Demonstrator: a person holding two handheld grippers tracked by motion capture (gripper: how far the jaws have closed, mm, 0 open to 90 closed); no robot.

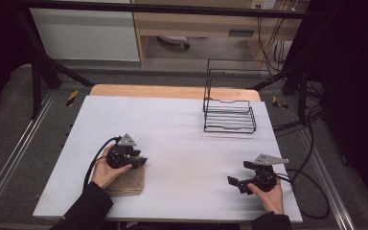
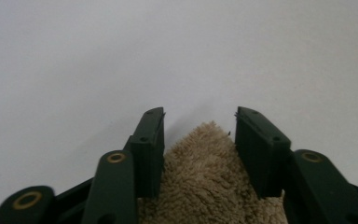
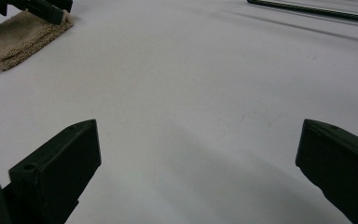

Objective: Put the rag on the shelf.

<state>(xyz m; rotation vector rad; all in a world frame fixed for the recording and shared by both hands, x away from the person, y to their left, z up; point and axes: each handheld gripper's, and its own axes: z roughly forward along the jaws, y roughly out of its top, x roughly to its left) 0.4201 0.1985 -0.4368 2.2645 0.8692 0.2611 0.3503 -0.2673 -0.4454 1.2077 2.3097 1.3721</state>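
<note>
A folded tan towel (image 1: 127, 184) lies on the white table (image 1: 182, 139) at the front left. My left gripper (image 1: 141, 162) is low over the towel's far right corner. In the left gripper view that fluffy corner (image 2: 205, 177) sits between the two jaws of the left gripper (image 2: 199, 116), which stand apart on either side of it without visibly squeezing it. My right gripper (image 1: 238, 172) rests at the front right, held by a hand, and in its own view the right gripper (image 3: 198, 140) is wide open over bare table. The right gripper view also shows the towel (image 3: 18, 39) and the left gripper (image 3: 46, 9) far off at the top left.
A black wire rack (image 1: 230, 115) stands at the back right of the table, and its base bar (image 3: 317, 11) crosses the top of the right gripper view. Cables trail from both grippers. The table's wooden edge (image 1: 172, 91) runs along the back.
</note>
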